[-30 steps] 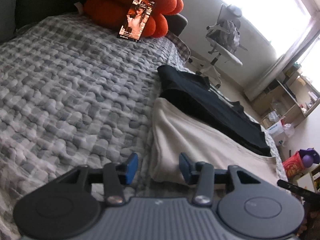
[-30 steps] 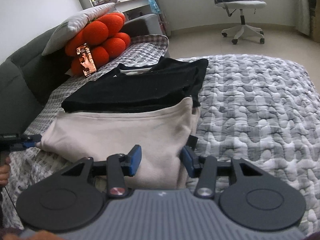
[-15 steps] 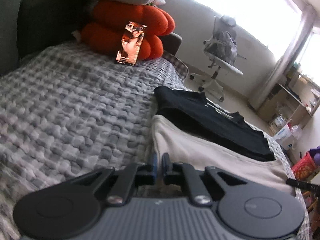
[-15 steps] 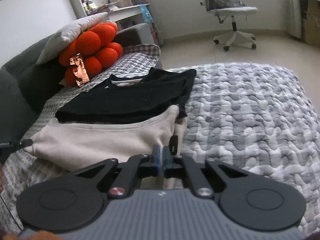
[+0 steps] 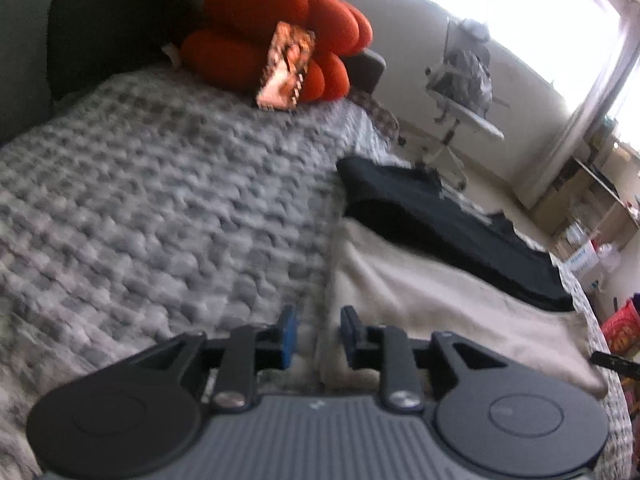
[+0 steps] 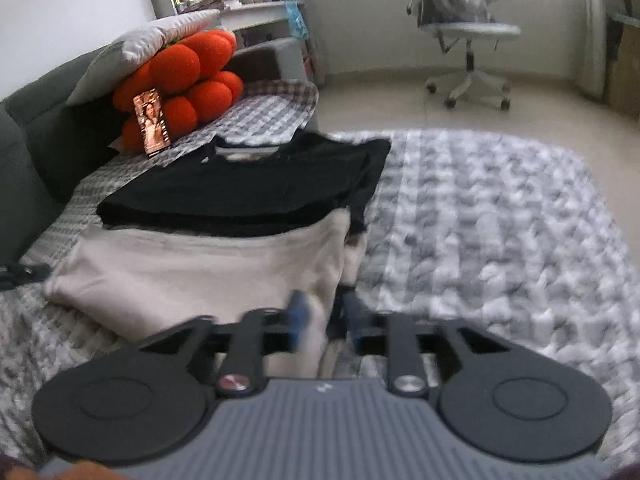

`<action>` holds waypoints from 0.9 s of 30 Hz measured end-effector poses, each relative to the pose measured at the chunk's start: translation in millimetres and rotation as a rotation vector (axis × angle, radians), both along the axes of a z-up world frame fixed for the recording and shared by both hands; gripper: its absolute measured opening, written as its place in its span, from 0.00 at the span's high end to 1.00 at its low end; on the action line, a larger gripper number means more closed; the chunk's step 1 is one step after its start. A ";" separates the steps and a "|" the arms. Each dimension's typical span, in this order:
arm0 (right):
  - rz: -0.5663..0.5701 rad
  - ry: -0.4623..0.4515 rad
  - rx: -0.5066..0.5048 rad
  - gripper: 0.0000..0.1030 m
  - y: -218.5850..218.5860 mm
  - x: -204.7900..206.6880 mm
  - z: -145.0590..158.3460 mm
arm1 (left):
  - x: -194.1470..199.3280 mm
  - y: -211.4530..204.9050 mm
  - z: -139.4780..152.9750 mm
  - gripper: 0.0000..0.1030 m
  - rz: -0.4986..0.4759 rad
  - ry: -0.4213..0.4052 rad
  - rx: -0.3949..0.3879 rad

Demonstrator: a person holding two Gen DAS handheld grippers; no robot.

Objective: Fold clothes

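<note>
Straddling beige garment (image 6: 192, 276) edges, both claws (image 5: 316, 334) (image 6: 324, 316) part-open, empty; black shirt (image 6: 248, 188) beyond.

Left claw (image 5: 315, 334) over the bed (image 5: 160, 216)
Jaws parted at the beige garment's (image 5: 432, 300) edge; black shirt (image 5: 440, 216) at two o'clock.

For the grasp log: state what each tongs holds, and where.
Nothing held. Left tongs and right tongs are open, each straddling a near corner of the beige garment.

Before my jaws: bed under grey quilted blanket (image 6: 480, 216). On it: beige garment (image 6: 192, 276) at 11 o'clock, black garment (image 6: 248, 188) touching beyond, orange cushion (image 6: 188, 76) farther.
</note>
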State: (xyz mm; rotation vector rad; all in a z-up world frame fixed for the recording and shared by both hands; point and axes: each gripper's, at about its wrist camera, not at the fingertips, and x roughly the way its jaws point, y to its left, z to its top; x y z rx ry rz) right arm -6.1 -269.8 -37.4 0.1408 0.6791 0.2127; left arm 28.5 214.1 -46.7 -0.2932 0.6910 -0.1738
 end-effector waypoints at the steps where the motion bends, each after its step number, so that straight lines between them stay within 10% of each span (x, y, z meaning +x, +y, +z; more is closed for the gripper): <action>1: -0.003 -0.023 -0.012 0.59 0.9 -0.2 1.9 | -0.4 -1.1 2.9 0.76 -0.001 -0.023 0.007; 14: 0.323 -0.131 -0.109 0.59 83.6 29.9 -7.3 | 24.3 -77.8 -12.8 0.75 -0.302 -0.169 0.149; 22: 0.216 -0.100 -0.097 0.61 29.1 20.1 -26.2 | 15.3 -20.9 -23.7 0.61 -0.171 -0.118 0.189; 27: 0.175 -0.109 -0.055 0.58 8.2 0.1 -10.5 | 7.3 10.8 -14.6 0.59 -0.131 -0.077 0.044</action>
